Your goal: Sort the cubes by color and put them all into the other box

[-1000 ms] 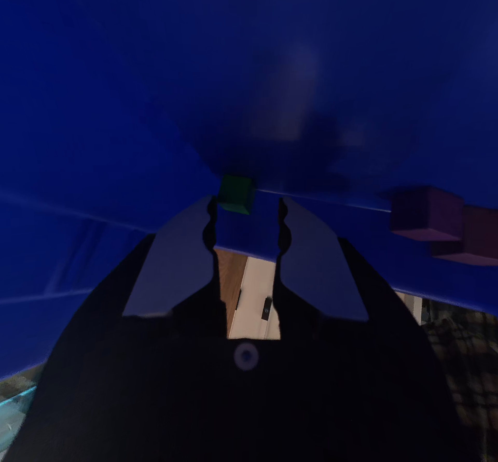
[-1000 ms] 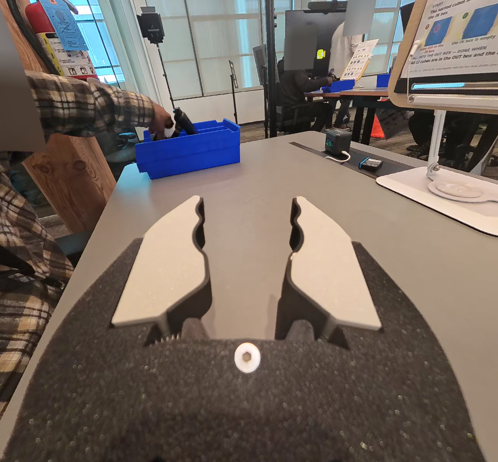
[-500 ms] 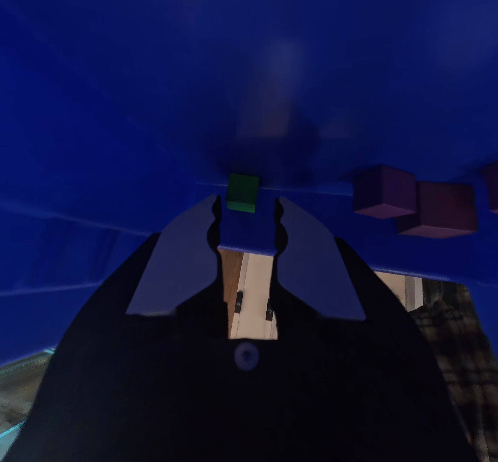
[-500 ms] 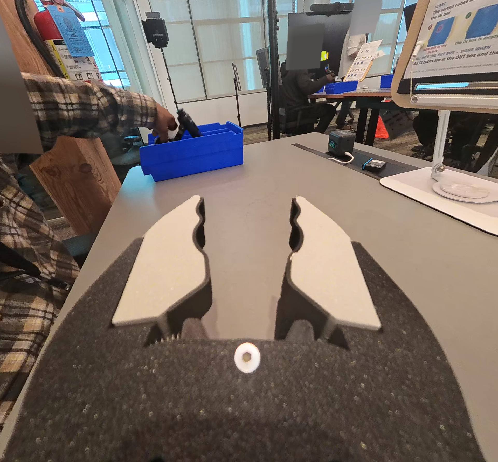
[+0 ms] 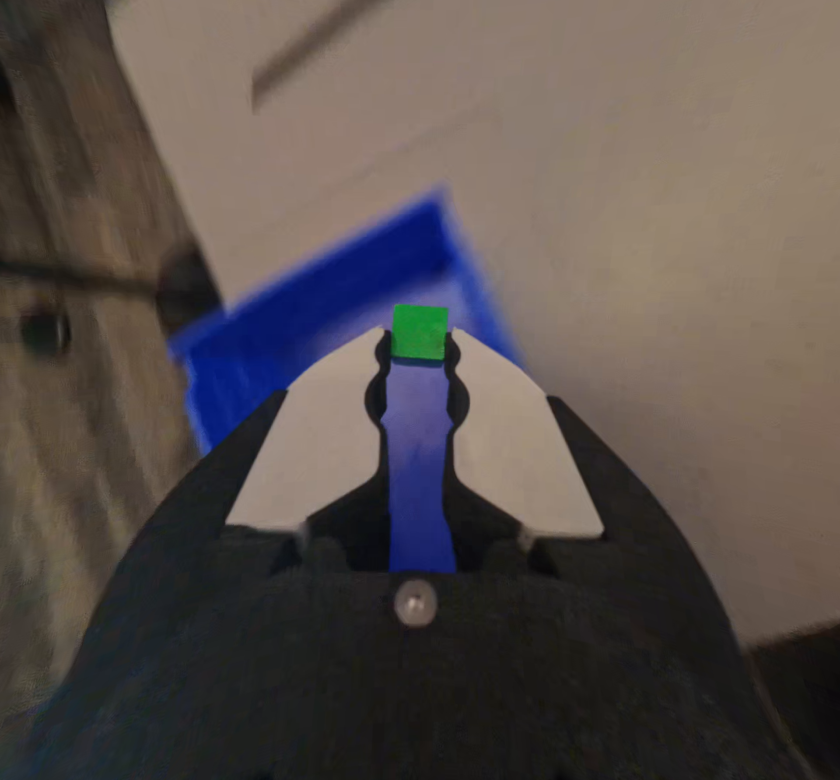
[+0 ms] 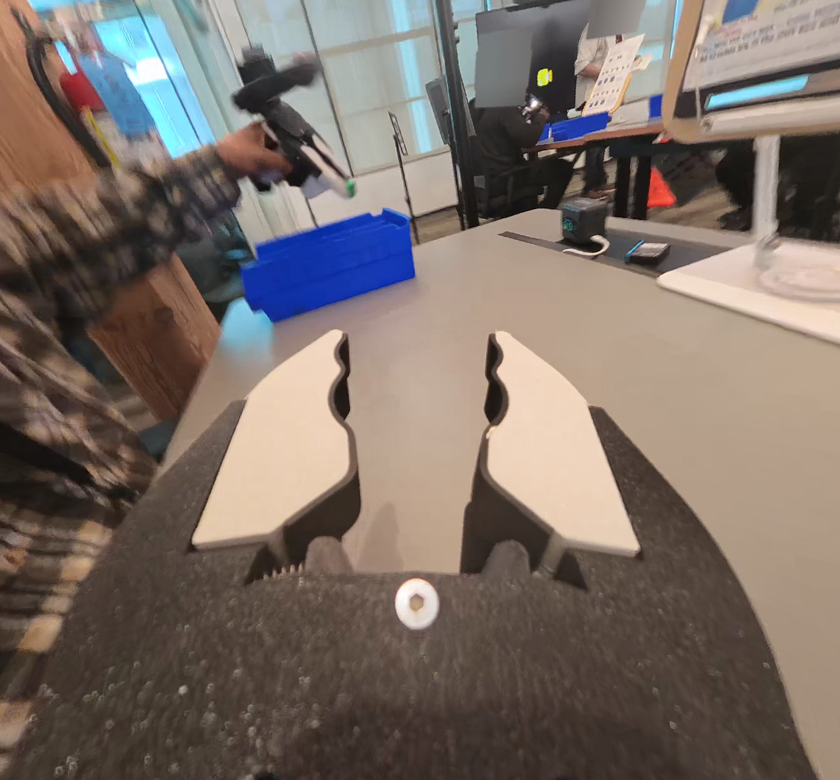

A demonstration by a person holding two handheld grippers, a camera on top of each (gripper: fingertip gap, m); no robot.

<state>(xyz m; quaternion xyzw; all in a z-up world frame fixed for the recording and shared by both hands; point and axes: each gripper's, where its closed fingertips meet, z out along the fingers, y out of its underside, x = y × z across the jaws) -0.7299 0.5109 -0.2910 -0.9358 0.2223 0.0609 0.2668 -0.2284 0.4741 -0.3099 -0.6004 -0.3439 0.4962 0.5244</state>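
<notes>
on grey table (image 6: pixel 568 349); blue box (image 6: pixel 332 260); windows behind

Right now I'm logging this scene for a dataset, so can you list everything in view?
green cube: one, green, pinched at the left gripper's fingertips, above the box
blue box: one, blue, far left end of the table
table: one, grey
stand with instruction board: one, white base, right edge of table
small black devices: two, with a white cable, far side of table
people at another table: background, blurred
left gripper: held in a hand with plaid sleeve, shut on the cube
right gripper: open, empty, over the table
</notes>
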